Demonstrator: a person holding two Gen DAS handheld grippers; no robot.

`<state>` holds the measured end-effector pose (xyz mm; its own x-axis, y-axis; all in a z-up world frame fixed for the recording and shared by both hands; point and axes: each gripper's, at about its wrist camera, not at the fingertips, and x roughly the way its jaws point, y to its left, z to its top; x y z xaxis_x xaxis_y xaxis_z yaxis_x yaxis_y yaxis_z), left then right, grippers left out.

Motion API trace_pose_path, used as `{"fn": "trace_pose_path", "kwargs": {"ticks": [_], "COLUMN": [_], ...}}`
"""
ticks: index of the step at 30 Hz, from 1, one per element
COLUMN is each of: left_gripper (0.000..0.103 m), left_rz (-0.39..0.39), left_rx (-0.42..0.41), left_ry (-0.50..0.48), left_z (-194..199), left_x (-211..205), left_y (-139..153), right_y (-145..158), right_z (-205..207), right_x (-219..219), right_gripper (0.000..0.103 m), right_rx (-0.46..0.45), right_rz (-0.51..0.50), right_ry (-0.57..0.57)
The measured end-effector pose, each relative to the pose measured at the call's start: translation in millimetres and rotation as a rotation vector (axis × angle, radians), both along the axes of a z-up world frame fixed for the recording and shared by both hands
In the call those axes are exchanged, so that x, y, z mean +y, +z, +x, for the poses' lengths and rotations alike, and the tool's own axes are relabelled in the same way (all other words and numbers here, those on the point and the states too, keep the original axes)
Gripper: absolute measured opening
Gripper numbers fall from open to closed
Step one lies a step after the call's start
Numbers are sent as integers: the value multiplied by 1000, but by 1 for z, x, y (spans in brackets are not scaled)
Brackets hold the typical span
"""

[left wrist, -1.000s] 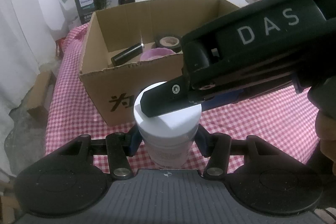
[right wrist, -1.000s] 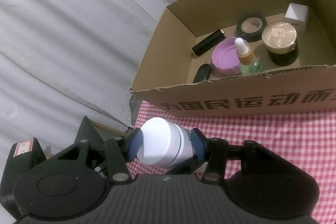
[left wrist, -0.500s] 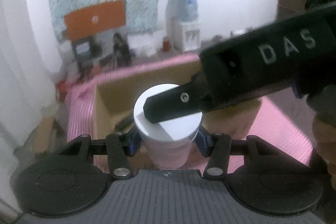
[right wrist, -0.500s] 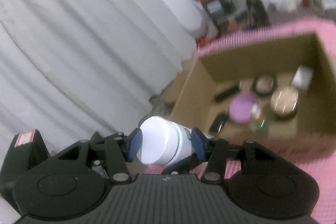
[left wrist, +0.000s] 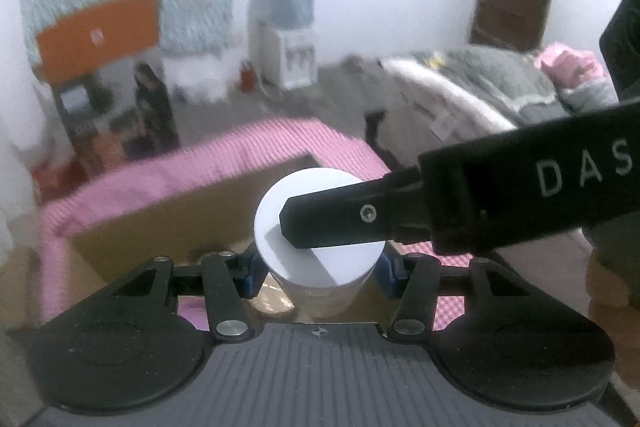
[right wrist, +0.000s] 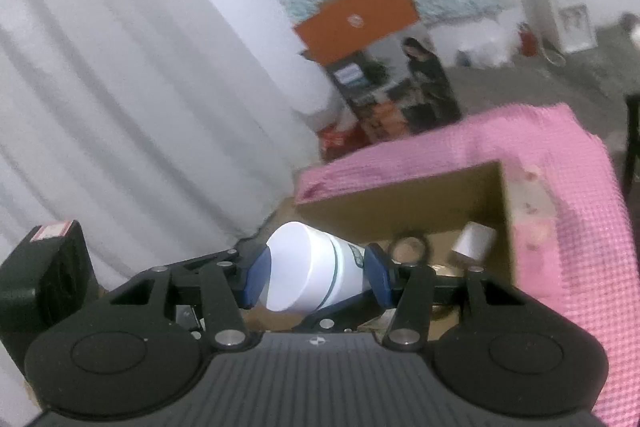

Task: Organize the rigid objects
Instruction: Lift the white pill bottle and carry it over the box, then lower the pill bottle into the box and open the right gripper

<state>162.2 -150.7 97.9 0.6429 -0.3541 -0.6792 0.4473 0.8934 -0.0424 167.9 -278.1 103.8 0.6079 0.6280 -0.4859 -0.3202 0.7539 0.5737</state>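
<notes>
A white jar with a white lid (left wrist: 320, 263) is held by both grippers at once. My left gripper (left wrist: 318, 277) is shut on its body, with blue pads on both sides. My right gripper (right wrist: 316, 275) is shut across it too, and one right finger (left wrist: 340, 223) lies over the lid in the left wrist view. The jar (right wrist: 308, 275) hangs above the near part of the open cardboard box (right wrist: 400, 195). Inside the box I see a round compact (right wrist: 408, 247) and a small white cube (right wrist: 474, 241).
The box stands on a pink checked tablecloth (right wrist: 568, 187). A white curtain (right wrist: 120, 107) hangs to the left. Behind the table are an orange board (left wrist: 96, 35), a water dispenser (left wrist: 292, 27) and a bed with grey bedding (left wrist: 500, 87). Both views are blurred by motion.
Both grippers have lifted the jar off the table and carried it forward over the box. The box has dropped lower in both views. The grip on the jar has stayed the same.
</notes>
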Motion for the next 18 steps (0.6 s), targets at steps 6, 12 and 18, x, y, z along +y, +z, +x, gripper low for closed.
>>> {"fn": "trace_pose_path", "kwargs": {"ticks": [6, 12, 18], "left_gripper": [53, 53, 55], "left_rz": [40, 86, 86], "left_rx": [118, 189, 239], "left_ry": [-25, -16, -6], "left_z": [27, 43, 47], "left_x": [-21, -31, -35], "left_y": [-41, -66, -81], "right_y": [-46, -83, -92], "right_z": [31, 49, 56], "right_x": [-32, -45, -48], "right_gripper": [55, 55, 54], "right_rx": [125, 192, 187], "right_rz": [23, 8, -52], "right_ry": [-22, -15, -16]}}
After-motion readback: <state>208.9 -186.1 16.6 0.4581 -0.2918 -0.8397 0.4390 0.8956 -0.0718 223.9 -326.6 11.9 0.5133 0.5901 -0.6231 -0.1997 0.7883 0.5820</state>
